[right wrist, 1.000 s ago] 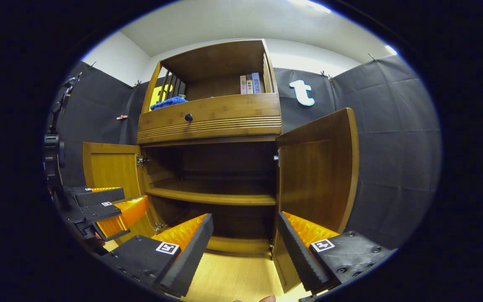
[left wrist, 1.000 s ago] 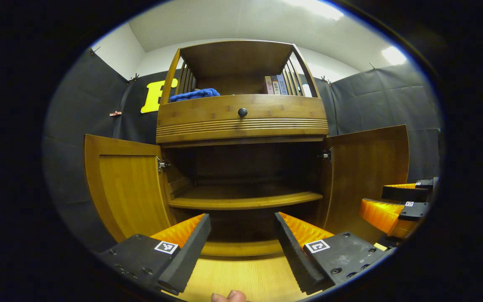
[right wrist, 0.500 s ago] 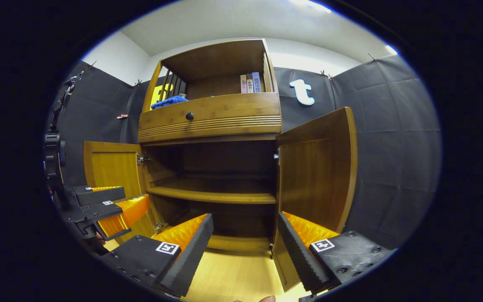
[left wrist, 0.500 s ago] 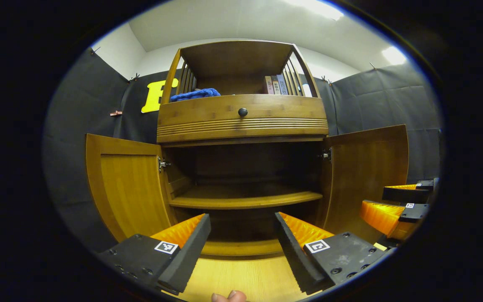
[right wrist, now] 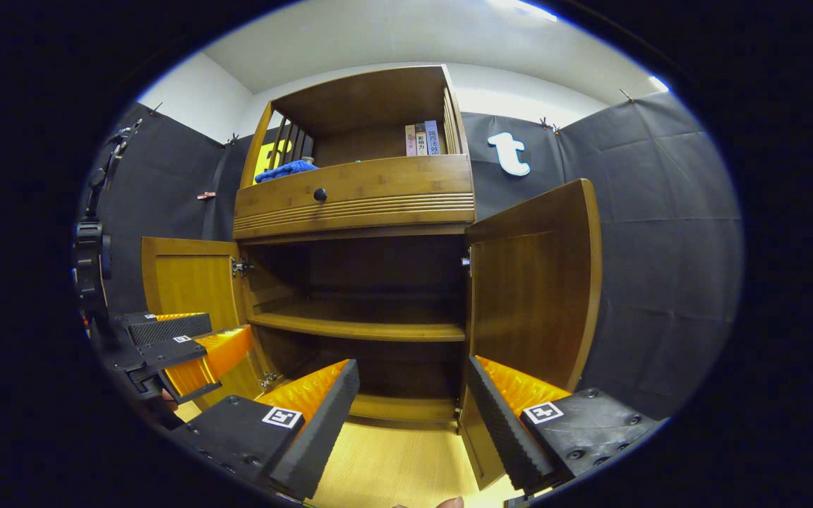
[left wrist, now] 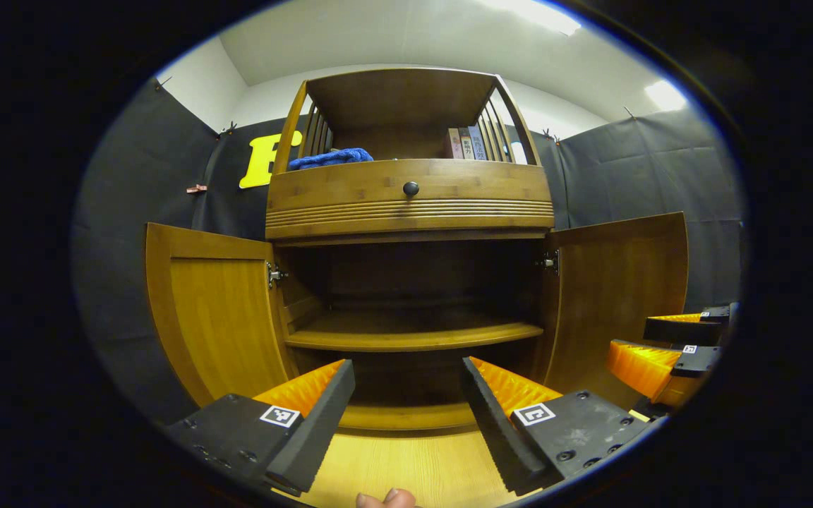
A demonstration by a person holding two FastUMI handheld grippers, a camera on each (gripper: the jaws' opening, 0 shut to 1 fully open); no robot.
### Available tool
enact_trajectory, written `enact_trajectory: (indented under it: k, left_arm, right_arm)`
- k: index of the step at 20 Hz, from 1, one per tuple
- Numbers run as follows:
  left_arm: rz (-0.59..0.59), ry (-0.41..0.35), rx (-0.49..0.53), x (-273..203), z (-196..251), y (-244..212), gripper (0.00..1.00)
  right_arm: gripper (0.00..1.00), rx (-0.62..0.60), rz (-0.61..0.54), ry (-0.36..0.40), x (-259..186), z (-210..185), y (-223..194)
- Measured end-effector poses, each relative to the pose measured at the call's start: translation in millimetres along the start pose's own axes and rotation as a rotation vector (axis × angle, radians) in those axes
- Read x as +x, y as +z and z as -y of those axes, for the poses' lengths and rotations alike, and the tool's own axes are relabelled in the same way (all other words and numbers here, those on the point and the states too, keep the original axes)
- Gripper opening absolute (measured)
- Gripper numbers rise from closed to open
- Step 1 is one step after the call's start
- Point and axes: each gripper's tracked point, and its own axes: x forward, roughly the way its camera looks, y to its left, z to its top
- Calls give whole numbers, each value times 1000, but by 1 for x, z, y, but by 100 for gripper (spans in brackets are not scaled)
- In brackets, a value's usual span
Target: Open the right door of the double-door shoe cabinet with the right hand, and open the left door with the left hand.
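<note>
The wooden shoe cabinet (left wrist: 410,201) (right wrist: 353,197) stands with both lower doors swung wide. Its left door (left wrist: 216,317) (right wrist: 191,282) and right door (left wrist: 618,296) (right wrist: 530,296) hang open, baring a dark inside with one shelf (left wrist: 413,337) (right wrist: 357,328). My left gripper (left wrist: 406,416) is open and holds nothing, a short way back from the cabinet's middle; it also appears at the left of the right gripper view (right wrist: 173,346). My right gripper (right wrist: 410,416) is open too, close beside the right door's lower edge, and appears at the right of the left gripper view (left wrist: 667,346).
A drawer with a dark knob (left wrist: 411,188) sits above the doors. On the top shelf lie a blue cloth (left wrist: 329,158) and a few books (left wrist: 466,143). Pale wood floor (left wrist: 406,466) runs up to the cabinet. A fingertip (left wrist: 385,499) shows at the bottom edge.
Both views have drifted very slightly; the doors stay open and both grippers stay open in about the same places.
</note>
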Motion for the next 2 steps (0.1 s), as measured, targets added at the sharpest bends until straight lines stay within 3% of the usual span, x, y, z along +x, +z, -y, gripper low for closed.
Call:
enact_trajectory:
  k: [2]
  left_arm:
    - [2, -3, 0, 0, 0, 1, 94]
  right_arm:
    - [98, -3, 0, 1, -1, -1, 0]
